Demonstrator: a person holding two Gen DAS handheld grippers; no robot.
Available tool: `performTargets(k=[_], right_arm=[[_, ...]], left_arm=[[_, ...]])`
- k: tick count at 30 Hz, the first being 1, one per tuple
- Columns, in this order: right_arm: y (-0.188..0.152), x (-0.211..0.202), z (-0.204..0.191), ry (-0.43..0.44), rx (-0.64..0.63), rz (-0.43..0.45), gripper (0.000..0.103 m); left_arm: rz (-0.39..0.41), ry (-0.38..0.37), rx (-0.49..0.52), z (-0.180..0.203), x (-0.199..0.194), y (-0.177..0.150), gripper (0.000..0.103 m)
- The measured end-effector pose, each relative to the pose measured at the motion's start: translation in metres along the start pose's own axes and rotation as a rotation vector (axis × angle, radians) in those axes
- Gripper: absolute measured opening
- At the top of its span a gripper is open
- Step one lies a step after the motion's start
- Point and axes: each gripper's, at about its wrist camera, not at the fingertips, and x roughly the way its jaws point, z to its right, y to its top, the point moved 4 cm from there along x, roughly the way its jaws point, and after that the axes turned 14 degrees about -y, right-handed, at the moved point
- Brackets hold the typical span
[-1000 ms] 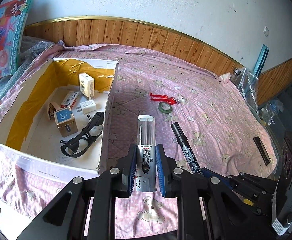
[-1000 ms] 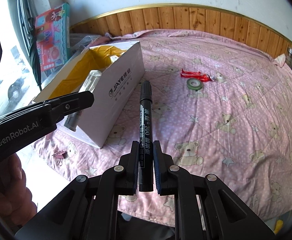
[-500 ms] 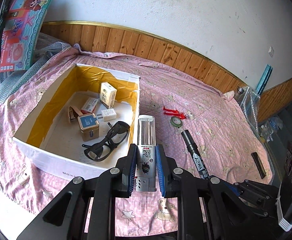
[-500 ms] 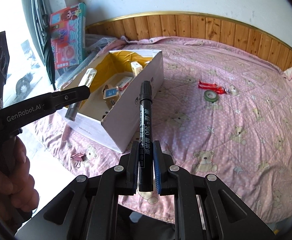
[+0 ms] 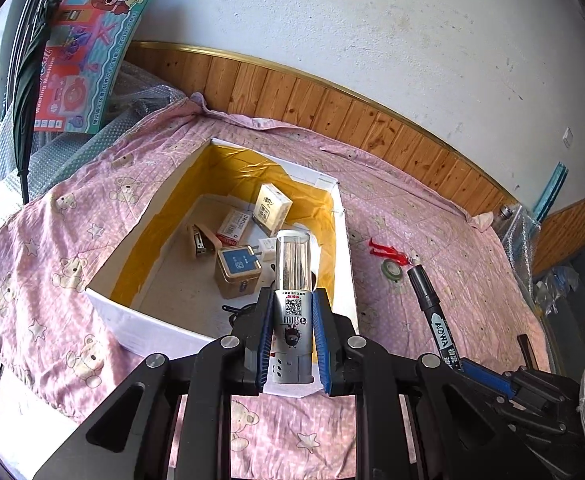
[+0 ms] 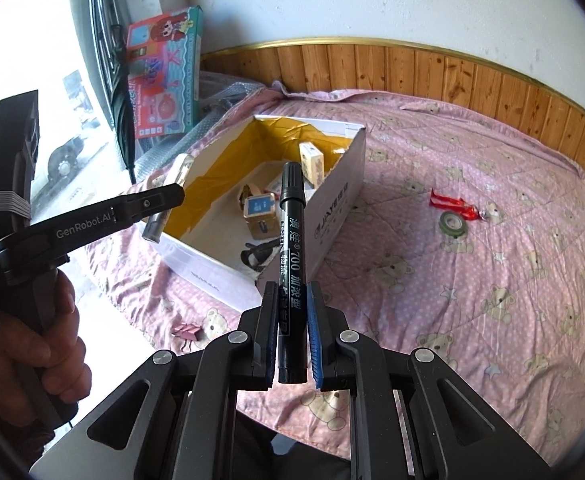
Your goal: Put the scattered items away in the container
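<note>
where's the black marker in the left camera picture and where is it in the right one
Left wrist view: the black marker is at the right, slanting up from the right gripper.
Right wrist view: it stands at centre, clamped between the fingers.
Shared landmark: the white box, just left of the marker in both.

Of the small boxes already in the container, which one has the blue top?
The tin nearest the left gripper, beside the silver lighter's tip. The other boxes behind it are cream or white and red.

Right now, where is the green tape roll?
In the right wrist view, the green tape roll lies on the pink bedspread, right of the box, beside the red wrapper.
</note>
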Motion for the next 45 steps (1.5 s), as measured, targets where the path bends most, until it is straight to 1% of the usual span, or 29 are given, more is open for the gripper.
performTargets(k=[6, 14, 20, 26, 34, 38, 41, 45], right_arm=[[0.018, -0.001, -0.016, 0.02, -0.04, 0.022, 0.014], [0.041, 0.002, -0.032, 0.072, -0.07, 0.039, 0.014], [0.054, 0.013, -0.041, 0.112, -0.071, 0.03, 0.014], [0.068, 0.031, -0.049, 0.157, -0.045, -0.001, 0.014], [0.085, 0.066, -0.065, 0.178, -0.037, -0.049, 0.014], [0.084, 0.087, -0.068, 0.198, -0.01, -0.101, 0.014], [0.08, 0.101, -0.071, 0.204, 0.003, -0.139, 0.014], [0.074, 0.119, -0.073, 0.184, -0.005, -0.183, 0.014]], left_arm=[[0.01, 0.026, 0.004, -0.012, -0.004, 0.01, 0.02], [0.029, 0.063, 0.01, -0.03, -0.01, 0.027, 0.02], [0.044, 0.092, 0.015, -0.046, -0.016, 0.044, 0.02], [0.034, 0.111, 0.033, -0.056, -0.013, 0.056, 0.02], [-0.034, 0.133, 0.092, -0.065, 0.01, 0.071, 0.02], [-0.098, 0.123, 0.093, -0.072, 0.025, 0.069, 0.02], [-0.15, 0.104, 0.077, -0.077, 0.036, 0.064, 0.02], [-0.22, 0.117, 0.086, -0.086, 0.049, 0.058, 0.02]])
